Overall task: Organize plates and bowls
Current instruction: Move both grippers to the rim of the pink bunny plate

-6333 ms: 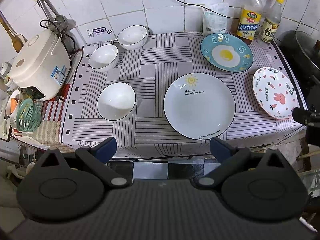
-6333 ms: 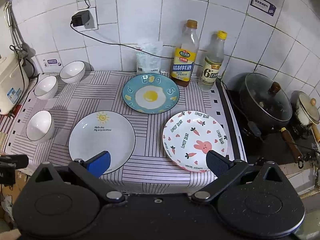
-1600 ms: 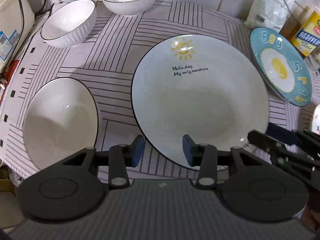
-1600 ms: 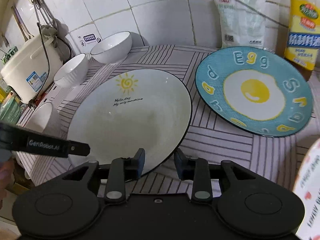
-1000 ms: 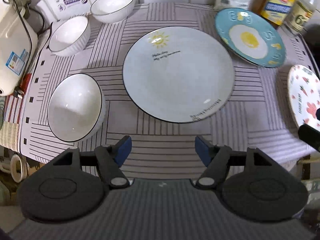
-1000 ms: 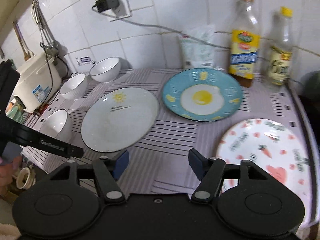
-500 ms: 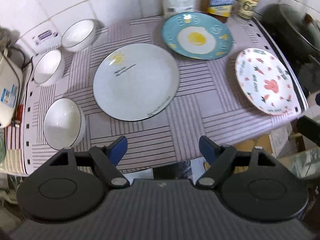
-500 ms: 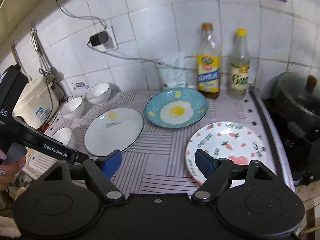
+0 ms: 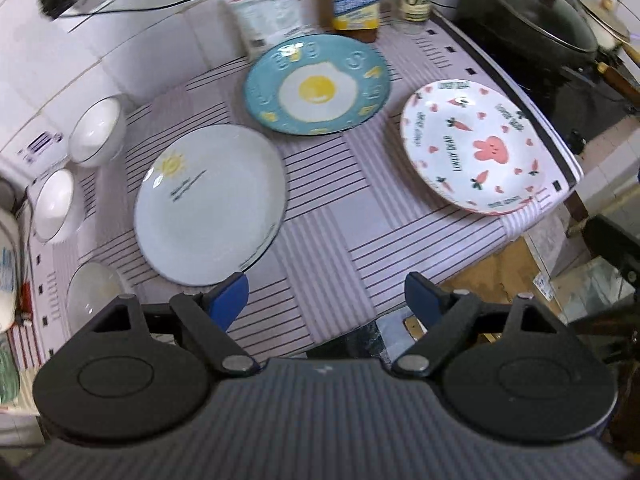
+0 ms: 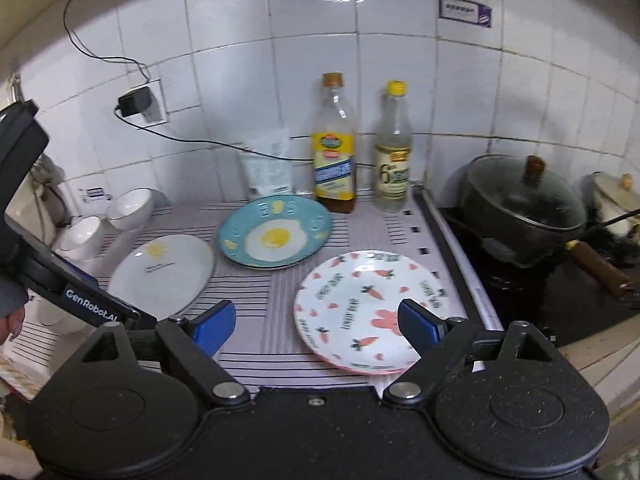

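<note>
While both grippers' fingers spread empty (just widening), sun plate (image 9: 208,204) lies ahead, untouched.

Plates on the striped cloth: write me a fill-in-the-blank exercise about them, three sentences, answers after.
1. The blue plate shows a fried ____.
2. The pink-rimmed plate shows a pink ____ among carrots.
3. The white plate shows a yellow ____ above its writing.

Missing words: egg; rabbit; sun

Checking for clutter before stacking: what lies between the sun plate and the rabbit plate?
Only bare striped tablecloth separates the sun plate from the rabbit plate; the left wrist view shows it best.
</note>
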Demonstrator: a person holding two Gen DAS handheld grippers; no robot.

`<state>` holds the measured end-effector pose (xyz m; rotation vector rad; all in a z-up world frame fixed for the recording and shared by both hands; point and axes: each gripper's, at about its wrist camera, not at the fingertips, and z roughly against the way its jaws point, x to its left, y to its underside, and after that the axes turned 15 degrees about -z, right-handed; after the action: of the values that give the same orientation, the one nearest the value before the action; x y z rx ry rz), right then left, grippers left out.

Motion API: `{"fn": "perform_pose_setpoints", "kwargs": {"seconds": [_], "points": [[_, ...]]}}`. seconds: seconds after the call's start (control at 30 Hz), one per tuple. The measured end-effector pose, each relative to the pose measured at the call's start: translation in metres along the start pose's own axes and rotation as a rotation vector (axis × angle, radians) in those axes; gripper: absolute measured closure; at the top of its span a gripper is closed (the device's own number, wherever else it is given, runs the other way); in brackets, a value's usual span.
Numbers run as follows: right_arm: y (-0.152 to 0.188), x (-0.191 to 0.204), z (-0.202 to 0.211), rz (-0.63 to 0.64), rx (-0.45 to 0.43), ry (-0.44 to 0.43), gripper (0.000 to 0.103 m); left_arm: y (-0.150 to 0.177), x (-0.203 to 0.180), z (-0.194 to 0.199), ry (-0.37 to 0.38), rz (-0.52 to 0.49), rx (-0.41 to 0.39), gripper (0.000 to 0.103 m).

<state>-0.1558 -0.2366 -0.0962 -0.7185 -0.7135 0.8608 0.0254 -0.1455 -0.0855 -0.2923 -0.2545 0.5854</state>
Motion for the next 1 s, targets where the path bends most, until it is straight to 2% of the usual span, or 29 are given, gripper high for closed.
{"fn": "perform_pose_setpoints", "kwargs": {"seconds": [0.17, 0.3, 0.43, 0.53, 0.6, 0.7, 0.77, 0.87, 1.0], "points": [[0.002, -0.008, 0.008, -0.042, -0.059, 0.084, 0.012, -0.015, -0.011, -0.009, 0.055, -0.024, -0.021, 0.018], [0.01, -0.016, 0.007, -0.046, -0.143, 0.132, 0.012, -0.026, -0.024, -0.021, 0.076, -0.063, -0.041, 0.018], [0.018, -0.026, -0.007, -0.073, -0.179, 0.183, 0.012, -0.036, -0.027, -0.035, 0.117, -0.039, -0.084, 0.018], [0.024, -0.039, -0.025, -0.103, -0.163, 0.182, 0.012, -0.042, -0.028, -0.048, 0.1, 0.018, -0.153, 0.017], [0.026, -0.048, -0.041, -0.142, -0.127, 0.178, 0.012, -0.048, -0.029, -0.059, 0.085, 0.033, -0.157, 0.017], [0.025, -0.075, -0.061, -0.285, -0.072, 0.116, 0.016, -0.055, -0.03, -0.076, 0.057, 0.044, -0.151, 0.017], [0.024, -0.087, -0.072, -0.335, -0.05, 0.091, 0.016, -0.059, -0.03, -0.088, 0.054, 0.04, -0.142, 0.017], [0.023, -0.095, -0.086, -0.32, -0.048, 0.113, 0.016, -0.066, -0.033, -0.104, 0.035, 0.028, -0.141, 0.017], [0.027, -0.114, -0.113, -0.333, -0.028, 0.092, 0.016, -0.077, -0.037, -0.123, 0.033, 0.02, -0.138, 0.017]]}}
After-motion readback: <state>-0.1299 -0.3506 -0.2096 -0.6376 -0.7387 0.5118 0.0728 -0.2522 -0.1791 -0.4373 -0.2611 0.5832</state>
